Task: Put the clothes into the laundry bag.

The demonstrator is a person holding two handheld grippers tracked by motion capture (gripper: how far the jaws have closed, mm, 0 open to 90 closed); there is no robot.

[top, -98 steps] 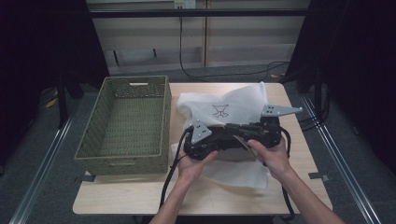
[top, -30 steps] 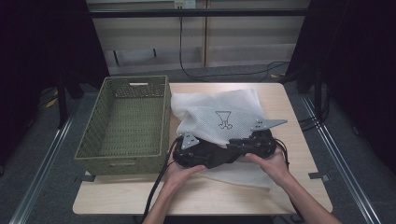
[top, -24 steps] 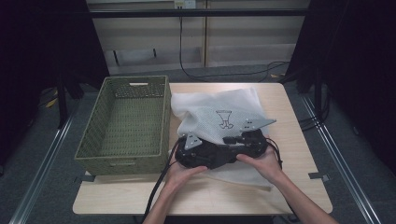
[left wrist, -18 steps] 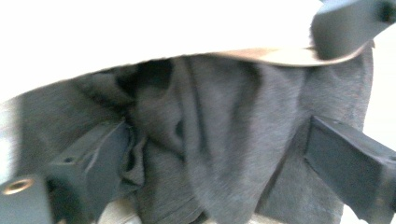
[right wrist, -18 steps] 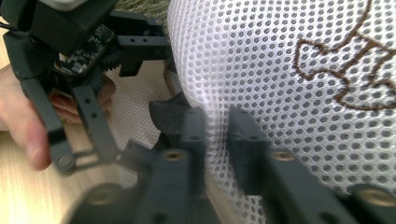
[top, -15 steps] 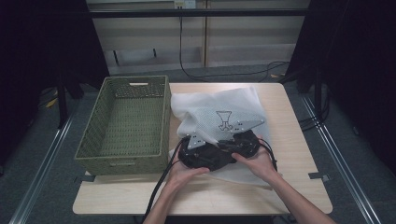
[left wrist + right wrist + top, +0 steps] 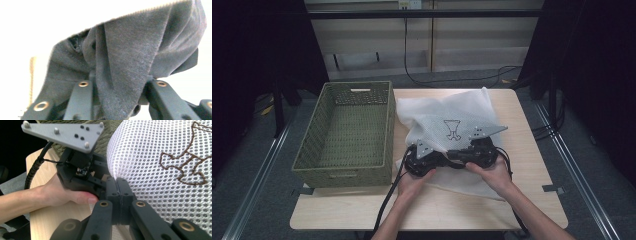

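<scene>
A white mesh cloth (image 7: 447,112) with a brown stitched emblem (image 7: 453,128) lies bunched on the wooden table (image 7: 462,210). Both grippers meet at its near edge, a hand on each. My left gripper (image 7: 439,156) has just been closing, and a thick fold of the cloth (image 7: 130,55), dark against the light, fills the gap between its jaws (image 7: 118,82). My right gripper (image 7: 460,152) has its jaws pressed together (image 7: 117,182) on the cloth's edge (image 7: 160,157), right beside the left gripper's body and grey plate (image 7: 62,132).
An empty green woven basket (image 7: 384,125) stands on the table's left half, touching the cloth's left side. Black cables trail off the table's front edge (image 7: 389,200). Bare wood lies in front of the hands and along the right edge.
The right gripper has slid left until it meets the left gripper, drawing the cloth's right side inward. The left jaws have closed on a fold of cloth.
</scene>
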